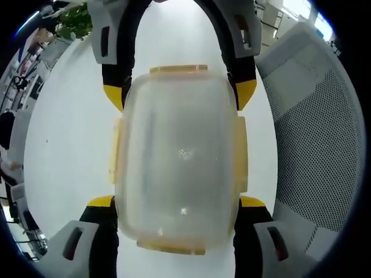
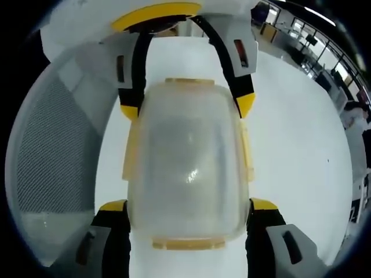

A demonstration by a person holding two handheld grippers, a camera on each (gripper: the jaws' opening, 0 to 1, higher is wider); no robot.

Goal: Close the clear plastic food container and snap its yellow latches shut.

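A clear plastic food container (image 1: 177, 156) with its lid on lies on the white table (image 1: 69, 139), and yellow latches (image 1: 177, 69) show along all its edges. My left gripper (image 1: 177, 201) rises from the bottom of the left gripper view, its yellow-tipped jaws pressed against the container's two long sides at the near end. My right gripper (image 1: 179, 95) comes in from the far end and clasps the sides there. In the right gripper view the same container (image 2: 188, 168) sits between my right gripper (image 2: 188, 204) near and my left gripper (image 2: 186, 107) far.
A grey mesh chair (image 1: 324, 145) stands close beside the table, seen again as a mesh chair (image 2: 52, 150) in the right gripper view. Bare white table (image 2: 301, 133) spreads on the other side. A green plant (image 1: 75, 20) and office furniture lie far behind.
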